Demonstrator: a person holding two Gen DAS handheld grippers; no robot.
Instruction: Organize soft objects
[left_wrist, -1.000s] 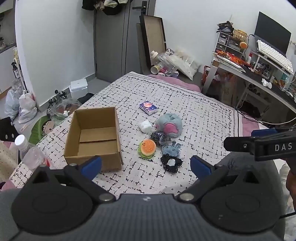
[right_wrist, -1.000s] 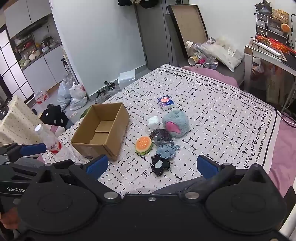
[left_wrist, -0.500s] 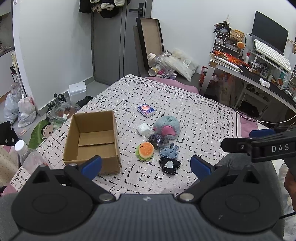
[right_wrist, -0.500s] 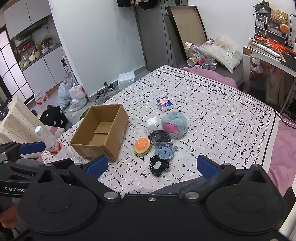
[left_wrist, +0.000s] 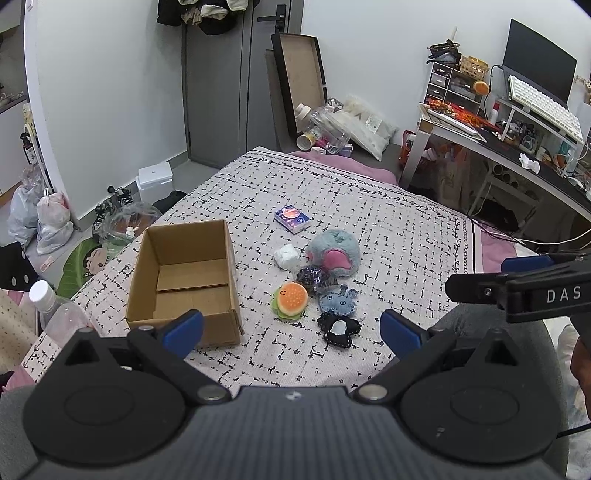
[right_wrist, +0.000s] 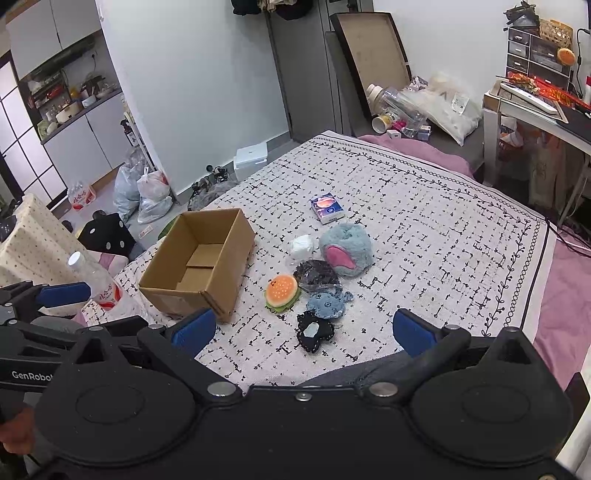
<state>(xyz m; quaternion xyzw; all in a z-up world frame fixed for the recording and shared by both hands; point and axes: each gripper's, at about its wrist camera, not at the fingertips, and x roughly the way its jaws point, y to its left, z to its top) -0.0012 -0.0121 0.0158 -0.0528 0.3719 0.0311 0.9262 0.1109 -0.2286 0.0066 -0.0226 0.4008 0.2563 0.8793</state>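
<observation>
Two grippers: I hold both above the near edge of the bed, neither touching anything.
Left gripper (left_wrist: 291, 330): its blue fingers stand wide apart with nothing between them; it sits nearer me than the box.
Right gripper (right_wrist: 303, 330): fingers likewise spread wide, nothing held; in the left view it shows to the right of the box, off the bed's side.
Box (left_wrist: 184, 280): my landmark, an open cardboard box on the patterned bedspread (left_wrist: 388, 221), flaps up, nothing visible inside.
Burger toy (left_wrist: 290, 300): just right of the box's near corner, lying flat.
Blue flat toy (left_wrist: 338, 301): right of the burger toy, farther from the box.
Black star-shaped toy (left_wrist: 340, 329): right of the box and nearest to me in the cluster.
Dark shiny pouch (right_wrist: 317, 275): behind the burger toy, right of the box.
Fluffy grey-blue toy (left_wrist: 334, 253): right of the box, touching the pouch as far as I can see.
White soft lump (left_wrist: 287, 256): between the box and the fluffy toy.
Small card pack (left_wrist: 291, 218): beyond the box's far right corner, apart from the cluster.
Water bottle (right_wrist: 94, 278): left of the box, off the bed's edge.
</observation>
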